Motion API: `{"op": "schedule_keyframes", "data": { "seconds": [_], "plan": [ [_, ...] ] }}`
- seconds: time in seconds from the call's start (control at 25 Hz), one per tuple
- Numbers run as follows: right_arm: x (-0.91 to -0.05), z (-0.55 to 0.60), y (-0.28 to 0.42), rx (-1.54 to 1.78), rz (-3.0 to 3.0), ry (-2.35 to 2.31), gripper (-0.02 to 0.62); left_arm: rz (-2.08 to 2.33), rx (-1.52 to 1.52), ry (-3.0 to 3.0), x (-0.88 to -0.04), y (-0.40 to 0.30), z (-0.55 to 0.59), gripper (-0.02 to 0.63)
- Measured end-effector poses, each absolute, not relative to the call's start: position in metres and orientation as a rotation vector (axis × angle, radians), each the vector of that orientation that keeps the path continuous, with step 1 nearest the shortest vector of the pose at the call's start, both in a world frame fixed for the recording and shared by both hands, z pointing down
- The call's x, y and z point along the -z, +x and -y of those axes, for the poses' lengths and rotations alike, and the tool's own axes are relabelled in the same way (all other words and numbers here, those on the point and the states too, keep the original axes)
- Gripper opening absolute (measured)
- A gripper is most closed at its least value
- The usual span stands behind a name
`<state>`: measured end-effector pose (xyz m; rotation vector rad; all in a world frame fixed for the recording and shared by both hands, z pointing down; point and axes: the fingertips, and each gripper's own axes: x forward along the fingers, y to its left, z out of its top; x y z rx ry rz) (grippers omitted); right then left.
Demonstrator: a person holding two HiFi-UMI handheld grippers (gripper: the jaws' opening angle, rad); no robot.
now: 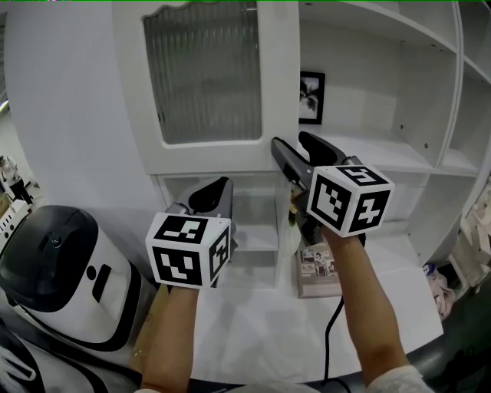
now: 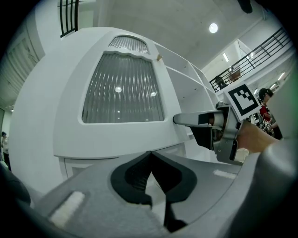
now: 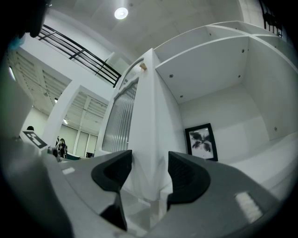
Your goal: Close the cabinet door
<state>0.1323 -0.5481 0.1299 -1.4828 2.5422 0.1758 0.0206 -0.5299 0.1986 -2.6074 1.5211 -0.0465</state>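
Cabinet door (image 1: 207, 84) stands open: likely stiff and light on its hinges, with a fragile glass pane.
Right claw (image 3: 150, 176) clamps the door's solid free edge; left claw (image 2: 150, 160), pinched shut and empty, sits below the door.

All three views toward cabinet door (image 1: 207, 77)

Bits and pieces sitting around a white table (image 1: 253, 338)
A framed picture (image 1: 311, 97) of a dark plant is standing at the back of an open shelf (image 1: 383, 150); a rounded black-and-white appliance (image 1: 57, 269) is sitting to the table's left; a printed booklet (image 1: 318, 269) is lying flat on the tabletop, a black cable (image 1: 328, 338) is trailing toward the near edge, and a round ceiling light (image 3: 121, 12) is glowing overhead
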Motion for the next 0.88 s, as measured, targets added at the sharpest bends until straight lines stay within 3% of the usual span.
{"op": "schedule_keyframes", "data": {
  "seconds": [0.36, 0.88],
  "plan": [
    [-0.133, 0.532, 0.124, -0.248, -2.523, -1.632, 0.164, -1.507, 0.063, -2.632, -0.198, 0.003, 0.518, -0.005],
    [-0.146, 0.480, 0.111, -0.209, -2.475, -1.758, 0.150, -1.476, 0.071, -2.663, -0.197, -0.031, 0.477, -0.005]
  ]
}}
